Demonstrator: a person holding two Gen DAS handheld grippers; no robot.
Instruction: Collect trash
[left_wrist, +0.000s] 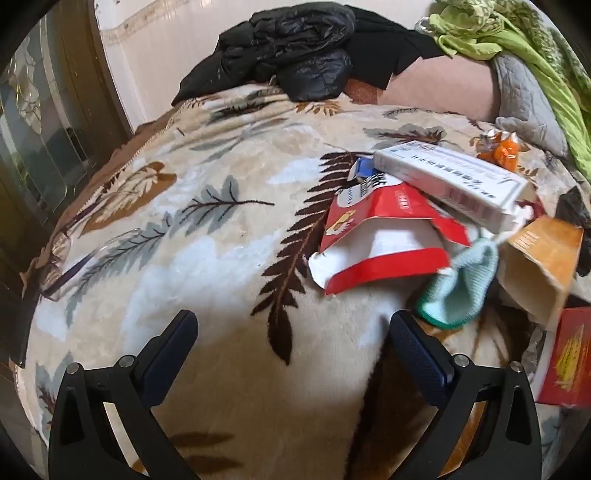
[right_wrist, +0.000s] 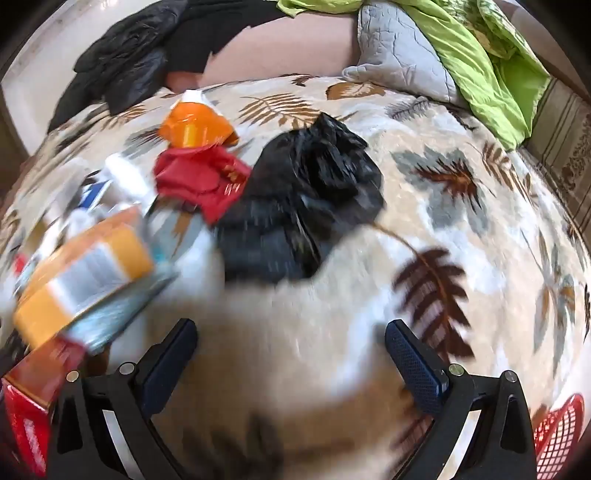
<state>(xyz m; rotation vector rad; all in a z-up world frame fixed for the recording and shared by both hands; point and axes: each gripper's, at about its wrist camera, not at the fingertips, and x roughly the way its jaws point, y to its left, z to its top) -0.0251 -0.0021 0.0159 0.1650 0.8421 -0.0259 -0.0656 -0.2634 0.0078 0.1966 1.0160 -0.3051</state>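
Both the black two-finger left gripper (left_wrist: 291, 325) and right gripper (right_wrist: 291, 332) hover spread wide and empty above the plush leaf-patterned blanket (left_wrist: 207, 236). Collecting seems unstarted: torn red-and-white pouch (left_wrist: 380, 240), long white carton (left_wrist: 454, 184) and crumpled black plastic bag (right_wrist: 306, 206) lie loose.

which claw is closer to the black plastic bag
Right. The right claw is open with the black plastic bag just ahead; from the left claw it sits far right behind the trash.
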